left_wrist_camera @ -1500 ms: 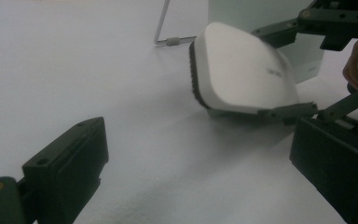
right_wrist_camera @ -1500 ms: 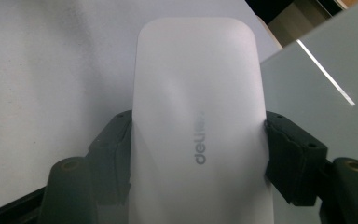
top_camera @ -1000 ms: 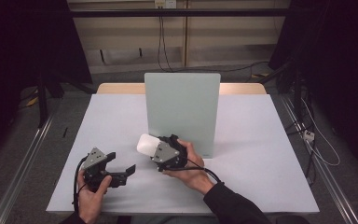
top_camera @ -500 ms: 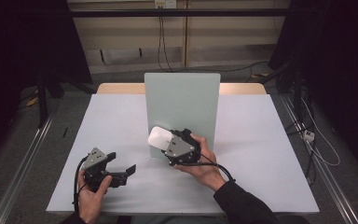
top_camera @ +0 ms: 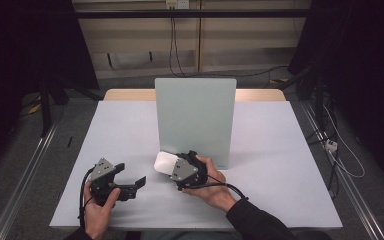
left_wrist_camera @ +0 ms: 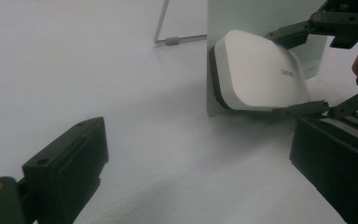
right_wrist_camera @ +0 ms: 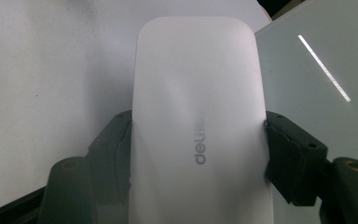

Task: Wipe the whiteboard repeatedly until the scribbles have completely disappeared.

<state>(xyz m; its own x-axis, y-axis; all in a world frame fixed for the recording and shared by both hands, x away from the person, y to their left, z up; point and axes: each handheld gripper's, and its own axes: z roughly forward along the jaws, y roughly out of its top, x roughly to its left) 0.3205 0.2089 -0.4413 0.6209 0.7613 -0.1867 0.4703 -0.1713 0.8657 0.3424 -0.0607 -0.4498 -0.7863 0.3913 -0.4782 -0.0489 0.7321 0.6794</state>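
A white eraser (top_camera: 163,162) with a black felt face (left_wrist_camera: 216,79) and a grey logo (right_wrist_camera: 199,148) is pressed flat against the lower left corner of an upright pale green board (top_camera: 195,117). My right gripper (top_camera: 172,167) is shut on the eraser's two long sides, its fingers (right_wrist_camera: 291,154) hugging the white shell (right_wrist_camera: 198,93). In the left gripper view the eraser (left_wrist_camera: 256,70) leans on the board (left_wrist_camera: 242,14). My left gripper (top_camera: 130,175) rests on the table to the eraser's left, open, with nothing between its fingers (left_wrist_camera: 70,163).
The board stands mid-table on a wire foot (left_wrist_camera: 168,39). The light grey tabletop (top_camera: 280,150) spreads to both sides of it. Metal rails (top_camera: 25,170) run along the floor, and cables (top_camera: 337,150) lie at the right.
The right gripper slid the eraser right and away along the board's foot, then back left and nearer. The left gripper has not moved.
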